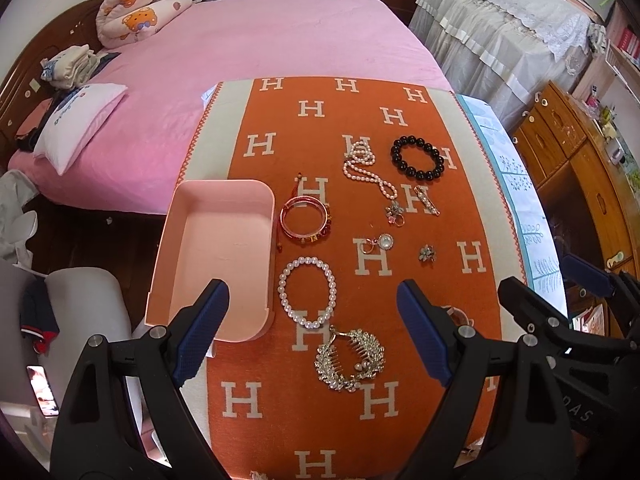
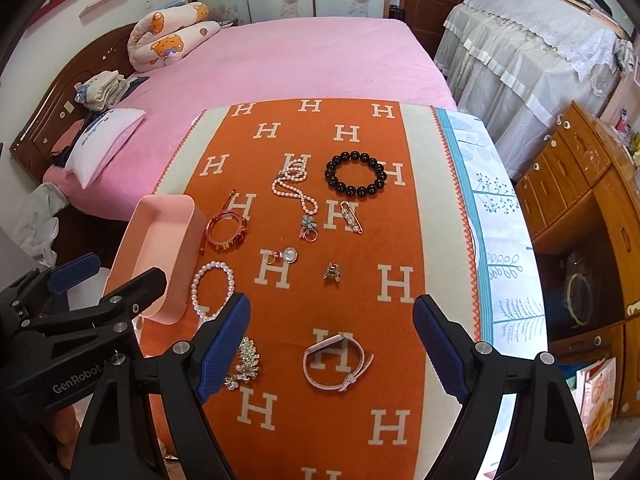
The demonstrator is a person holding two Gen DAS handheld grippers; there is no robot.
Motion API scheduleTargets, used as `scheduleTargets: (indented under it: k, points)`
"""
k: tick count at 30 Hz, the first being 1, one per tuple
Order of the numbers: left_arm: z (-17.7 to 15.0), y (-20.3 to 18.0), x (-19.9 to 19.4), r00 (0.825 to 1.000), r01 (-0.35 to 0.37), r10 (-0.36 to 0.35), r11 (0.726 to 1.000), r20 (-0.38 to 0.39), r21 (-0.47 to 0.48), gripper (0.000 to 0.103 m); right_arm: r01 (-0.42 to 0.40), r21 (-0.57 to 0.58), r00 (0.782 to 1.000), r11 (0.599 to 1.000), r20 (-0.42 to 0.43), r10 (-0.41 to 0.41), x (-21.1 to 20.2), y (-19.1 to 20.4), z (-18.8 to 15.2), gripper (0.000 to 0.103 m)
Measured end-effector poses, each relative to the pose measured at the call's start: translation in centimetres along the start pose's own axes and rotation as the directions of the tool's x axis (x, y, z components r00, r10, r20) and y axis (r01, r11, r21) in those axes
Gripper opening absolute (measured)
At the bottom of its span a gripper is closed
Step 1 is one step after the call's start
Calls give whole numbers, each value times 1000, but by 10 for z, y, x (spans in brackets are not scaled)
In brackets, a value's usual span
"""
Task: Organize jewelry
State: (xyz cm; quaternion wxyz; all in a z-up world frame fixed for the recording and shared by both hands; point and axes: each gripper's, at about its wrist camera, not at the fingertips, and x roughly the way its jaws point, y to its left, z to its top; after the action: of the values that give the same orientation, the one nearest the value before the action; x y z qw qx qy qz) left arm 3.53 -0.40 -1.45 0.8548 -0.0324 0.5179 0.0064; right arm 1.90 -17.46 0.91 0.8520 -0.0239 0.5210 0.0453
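Note:
Jewelry lies spread on an orange cloth with white H letters (image 1: 280, 412). An empty pink box (image 1: 224, 248) stands at its left edge, also in the right wrist view (image 2: 160, 240). I see a white pearl bracelet (image 1: 307, 292), a red bangle (image 1: 305, 220), a pearl necklace (image 1: 366, 168), a black bead bracelet (image 1: 418, 158), a rhinestone hair comb (image 1: 350, 360) and a pink watch band (image 2: 336, 360). My left gripper (image 1: 314, 332) is open above the pearl bracelet and comb. My right gripper (image 2: 332, 348) is open above the watch band.
Small pieces lie mid-cloth: a pearl pin (image 2: 352, 217), a round pendant (image 2: 289, 256), a flower ring (image 2: 308, 229), a small brooch (image 2: 332, 273). A pink bed (image 1: 256, 52) lies behind. Wooden drawers (image 2: 580, 200) stand at the right.

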Motion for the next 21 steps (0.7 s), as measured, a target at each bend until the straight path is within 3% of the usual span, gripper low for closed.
scheduleTargets:
  k: [12,21]
  points:
    - [40,-12,20,999,-12,12,1000,-35,-17,84,-91,-18,995,996,-45,90,36,-29,31,85]
    - [94,-28,79,997,-36,36,999,-75,3,84,-125,-19,988,992,-89,123,93,-52,76,80]
